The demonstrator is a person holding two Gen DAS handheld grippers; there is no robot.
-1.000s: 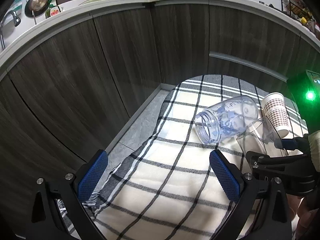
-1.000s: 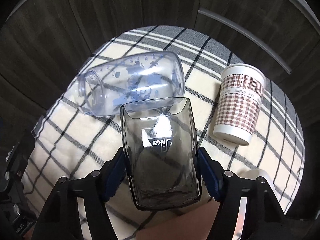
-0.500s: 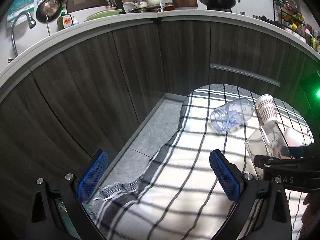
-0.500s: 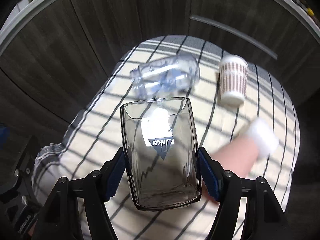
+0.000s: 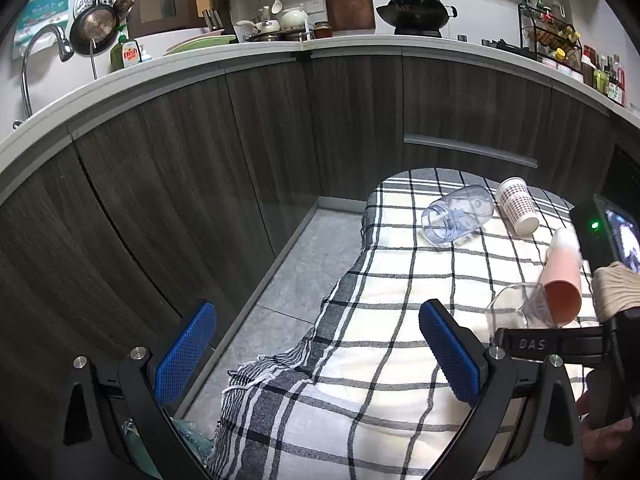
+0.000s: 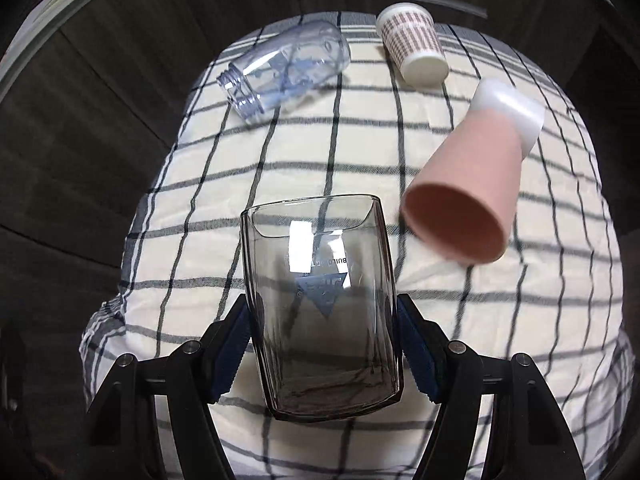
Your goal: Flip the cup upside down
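My right gripper [image 6: 324, 344] is shut on a clear smoky glass cup [image 6: 320, 300] with a blue triangle logo, held above the checked cloth [image 6: 280, 168], mouth pointing away from the camera. The same cup [image 5: 516, 310] shows at the right of the left wrist view, with the right gripper [image 5: 560, 344] around it. My left gripper [image 5: 320, 356] is open and empty, off the cloth's left edge, above the floor.
On the cloth lie a clear bottle with blue print [image 6: 286, 66], a checked paper cup [image 6: 414, 50] and a pink cup with a white base [image 6: 472, 184], all on their sides. Dark cabinet fronts [image 5: 200, 184] stand behind. Grey floor tiles [image 5: 296, 272] lie to the left.
Both grippers have pulled back and risen from the cloth. The glass cup has lifted with the right gripper. The pink cup has come into full view.
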